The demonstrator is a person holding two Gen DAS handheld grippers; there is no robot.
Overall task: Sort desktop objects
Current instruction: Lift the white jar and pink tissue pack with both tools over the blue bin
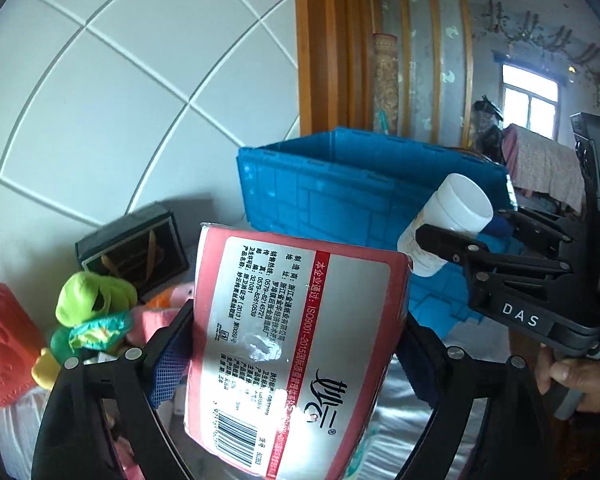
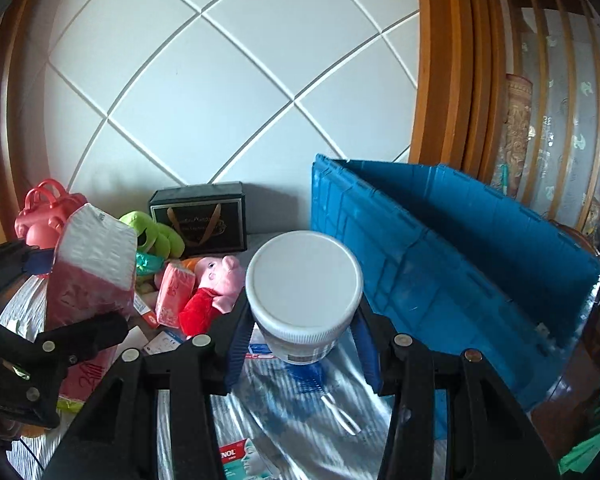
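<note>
White padded wall panels with diagonal seams rise behind the cluttered surface [image 2: 260,404], with a wooden door frame [image 2: 452,80] to the right.

Your left gripper [image 1: 296,344] is clamped on a pink tissue pack [image 1: 292,344], its printed label and barcode facing the camera, held up off the surface. Seen from the right wrist, the same tissue pack [image 2: 94,264] stands tilted at the left, between the left gripper's fingers.

Your right gripper [image 2: 300,344] is clenched around a white plastic jar [image 2: 304,292], lid toward the lens; in the left view that white plastic jar [image 1: 448,220] hangs in front of the blue folding crate [image 1: 360,184].

Just beyond the jar, the blue folding crate [image 2: 440,264] stands open on the right. Left of it lie a Peppa Pig plush [image 2: 214,284], a small pink packet [image 2: 174,292], a green plush toy [image 2: 152,232] and a coral toy handbag [image 2: 44,212]. A black gift box [image 2: 200,220] stands against the wall. A silver printed sheet [image 2: 284,408] covers the surface beneath your right gripper.
</note>
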